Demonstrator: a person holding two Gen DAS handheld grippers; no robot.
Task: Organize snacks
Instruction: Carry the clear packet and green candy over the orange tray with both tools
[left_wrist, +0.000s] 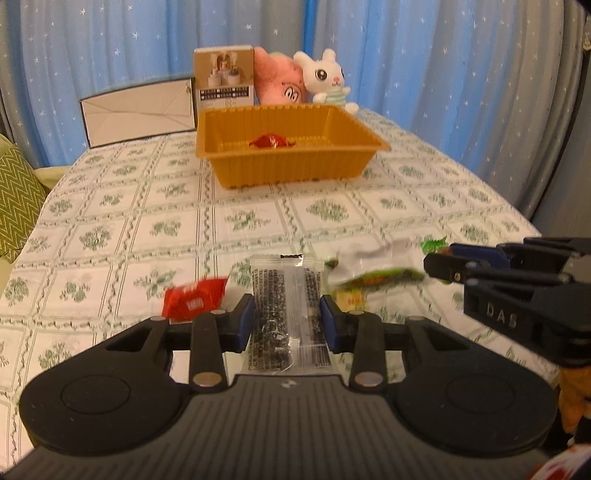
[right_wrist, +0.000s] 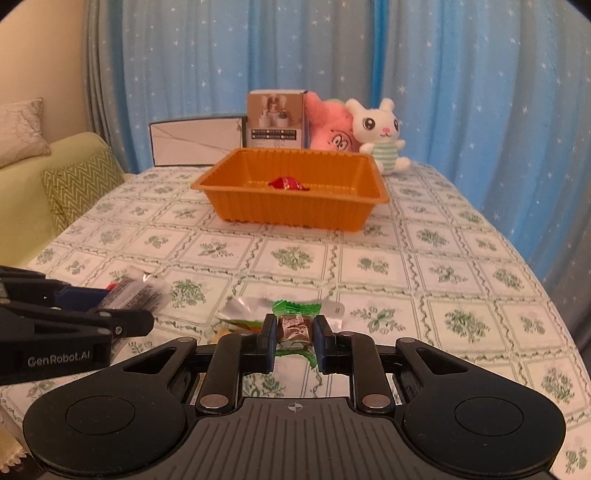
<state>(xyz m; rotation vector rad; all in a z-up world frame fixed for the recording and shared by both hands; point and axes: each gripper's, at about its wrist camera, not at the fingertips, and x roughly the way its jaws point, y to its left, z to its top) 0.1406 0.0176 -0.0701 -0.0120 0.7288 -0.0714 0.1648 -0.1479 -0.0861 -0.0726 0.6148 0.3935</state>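
My left gripper (left_wrist: 287, 318) is shut on a clear snack packet with black print (left_wrist: 286, 295), held above the table near its front edge. My right gripper (right_wrist: 294, 332) is shut on a green-wrapped brown candy (right_wrist: 295, 321). The right gripper shows at the right of the left wrist view (left_wrist: 443, 267), and the left gripper shows at the left of the right wrist view (right_wrist: 122, 321). An orange tray (left_wrist: 291, 168) stands mid-table and holds one red candy (left_wrist: 271, 141). The same tray (right_wrist: 291, 214) and red candy (right_wrist: 289, 183) show in the right wrist view. A red packet (left_wrist: 194, 298) and a green and white packet (left_wrist: 373, 275) lie on the cloth between the grippers.
The table carries a green floral tablecloth (right_wrist: 424, 269). Behind the tray stand a white box (left_wrist: 138, 112), a small carton (left_wrist: 224, 77), a pink plush (left_wrist: 280, 83) and a white bunny plush (left_wrist: 327, 77). A sofa with a zigzag cushion (right_wrist: 79, 181) is at the left. Blue curtains hang behind.
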